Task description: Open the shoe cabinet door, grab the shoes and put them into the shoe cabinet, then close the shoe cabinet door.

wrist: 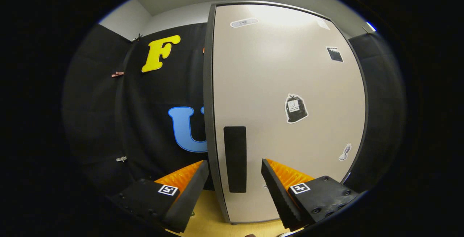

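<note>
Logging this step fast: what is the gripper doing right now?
Gripper: open, holding nothing; its fingers straddle the handle on the closed cabinet door.

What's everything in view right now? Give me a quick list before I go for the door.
Shoe cabinet door: one, beige with dark edging, shut, straight ahead.
Door handle: one, black vertical bar near the door's left edge, just ahead of the open fingers.
Stickers: several, mostly black and white, scattered over the door.
Booth wall: black cloth, behind and left of the cabinet.
Clips: a few small ones on the cloth.
Floor: light wood, below the door.
Claw: one, open, fingers either side of the handle, not touching.
</note>
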The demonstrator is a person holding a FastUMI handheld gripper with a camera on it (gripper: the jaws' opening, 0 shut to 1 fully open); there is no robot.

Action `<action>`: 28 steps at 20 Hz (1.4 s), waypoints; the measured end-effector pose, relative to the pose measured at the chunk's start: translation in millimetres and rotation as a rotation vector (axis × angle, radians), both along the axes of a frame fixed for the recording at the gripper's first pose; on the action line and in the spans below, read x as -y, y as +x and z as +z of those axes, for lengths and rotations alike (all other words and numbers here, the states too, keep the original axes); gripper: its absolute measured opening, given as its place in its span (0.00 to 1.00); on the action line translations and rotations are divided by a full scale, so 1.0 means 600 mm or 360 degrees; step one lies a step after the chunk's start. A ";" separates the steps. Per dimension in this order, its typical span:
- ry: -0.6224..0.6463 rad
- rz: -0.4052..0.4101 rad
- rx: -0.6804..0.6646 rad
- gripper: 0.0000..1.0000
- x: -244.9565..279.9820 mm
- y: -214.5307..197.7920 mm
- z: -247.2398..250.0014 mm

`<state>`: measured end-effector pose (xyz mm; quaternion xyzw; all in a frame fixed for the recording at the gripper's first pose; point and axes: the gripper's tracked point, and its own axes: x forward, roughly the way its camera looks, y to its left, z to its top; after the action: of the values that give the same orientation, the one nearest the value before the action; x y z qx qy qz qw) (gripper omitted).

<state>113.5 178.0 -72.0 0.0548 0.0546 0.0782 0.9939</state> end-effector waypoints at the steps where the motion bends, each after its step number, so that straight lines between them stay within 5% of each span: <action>1: 0.0010 -0.0011 -0.0005 0.95 0.000 0.009 -0.004; 3: 0.0021 -0.0018 0.0000 0.93 -0.004 0.025 -0.008; 5: 0.0031 -0.0026 -0.0009 0.81 -0.005 0.034 -0.013; 8: 0.0038 -0.0064 -0.0018 0.46 -0.005 0.044 -0.018; 10: -0.0040 -0.0098 0.0003 0.44 0.003 0.043 -0.023; 14: -0.0077 -0.0077 0.0007 0.24 0.006 0.046 -0.020; 18: -0.0035 -0.0043 -0.0012 0.13 0.002 0.038 -0.017; 28: 0.0047 0.0104 -0.0008 0.13 0.029 -0.095 0.014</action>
<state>56.2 160.8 -63.8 0.0678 0.0577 0.1114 0.9898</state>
